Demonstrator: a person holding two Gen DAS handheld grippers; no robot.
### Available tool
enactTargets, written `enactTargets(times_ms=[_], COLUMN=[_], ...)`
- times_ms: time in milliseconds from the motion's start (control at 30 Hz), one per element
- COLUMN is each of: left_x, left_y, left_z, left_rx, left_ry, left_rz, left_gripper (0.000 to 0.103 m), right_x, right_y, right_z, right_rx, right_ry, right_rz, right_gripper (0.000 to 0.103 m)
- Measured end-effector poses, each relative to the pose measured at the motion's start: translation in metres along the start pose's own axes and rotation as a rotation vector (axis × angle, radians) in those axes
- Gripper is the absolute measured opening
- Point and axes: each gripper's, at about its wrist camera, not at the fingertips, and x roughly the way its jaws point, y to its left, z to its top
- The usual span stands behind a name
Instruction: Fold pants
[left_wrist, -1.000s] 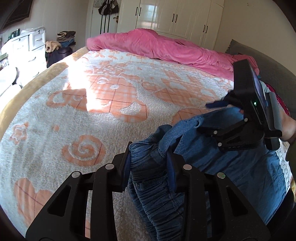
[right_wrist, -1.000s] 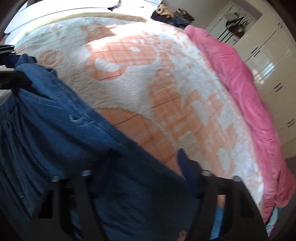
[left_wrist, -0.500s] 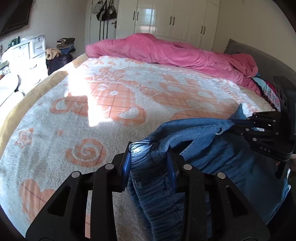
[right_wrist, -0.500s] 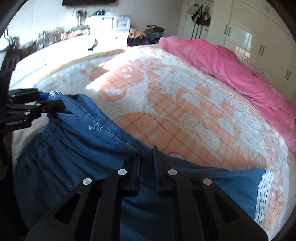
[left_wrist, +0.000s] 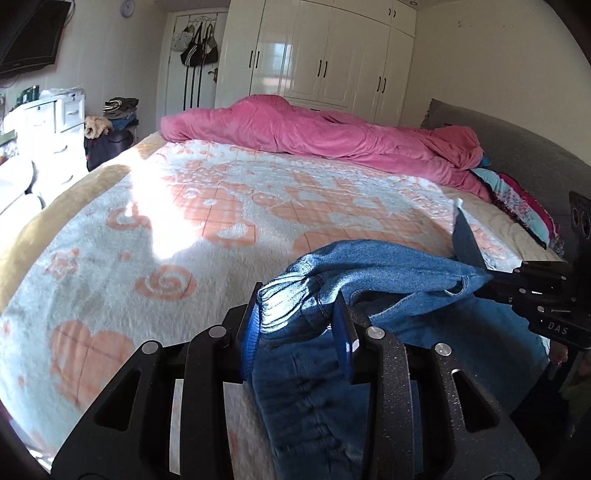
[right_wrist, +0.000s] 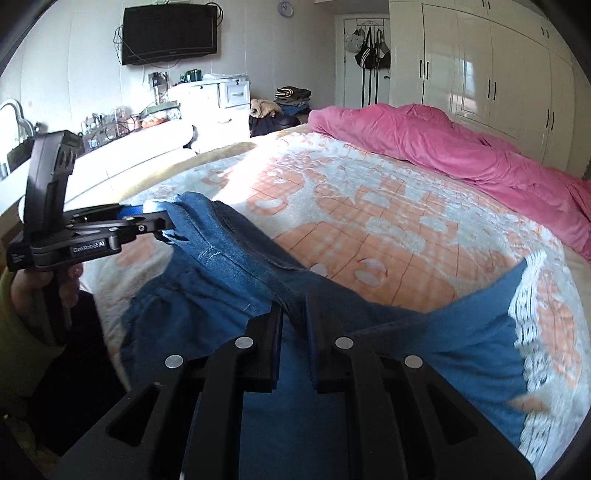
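Pants (left_wrist: 388, 269), one pair, hang over the bed (left_wrist: 147, 229) between two tongs: left tongs (left_wrist: 295, 317) and right tongs (right_wrist: 293, 314) each clamp denim.

- Blue denim pants (left_wrist: 388, 280) with gathered elastic waistband and white lace trim at the hem (right_wrist: 532, 314); one item.
- State: unfolded, held up by the waistband, fabric hanging slack below.
- Waistband stretched between the left gripper (left_wrist: 295, 325) and the right gripper (right_wrist: 295, 325), each clamped on a bunched end.
- Lower part lies on the bed blanket, lace hem spread out to the right of the right gripper.
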Motion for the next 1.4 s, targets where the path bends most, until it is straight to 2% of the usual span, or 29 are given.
enactTargets(times_ms=[233, 433, 633, 867, 967, 1233, 1400], left_x=[-0.022, -0.03, -0.028, -0.021, -0.029, -0.058, -0.057], left_y=[-0.008, -0.015, -0.014, -0.006, 0.002, 0.003, -0.013], left_z=[-0.031, -0.053, -0.063, -0.076, -0.08, -0.069, -0.051], left_rx=[0.003, 0.028, 0.021, -0.015, -0.046, -0.037, -0.038], left_ry=[0.071, 0.148, 0.207, 0.283, 0.294, 0.263, 0.232], left_rz=[-0.037, -0.008, 0.016, 0.022, 0.026, 0.075, 0.013], left_gripper=[0.027, 0.029, 0.032, 0.042, 0.049, 0.049, 0.049], right_x=[-0.031, -0.035, -0.025, -0.004, -0.005, -0.007, -0.009], right_y=[0.028, 0.05, 0.063, 0.068, 0.073, 0.074, 0.075], right_z=[-0.039, -0.067, -0.089, -0.109, -0.11, -0.112, -0.115], right_rx=[0.038, 0.001, 0.003, 0.012, -0.01, -0.009, -0.009], right_ry=[0.005, 0.058, 0.11, 0.191, 0.181, 0.168, 0.165], right_rz=[0.051, 0.069, 0.094, 0.09, 0.088, 0.123, 0.148], right_gripper=[0.011, 0.011, 0.011, 0.014, 0.014, 0.014, 0.014])
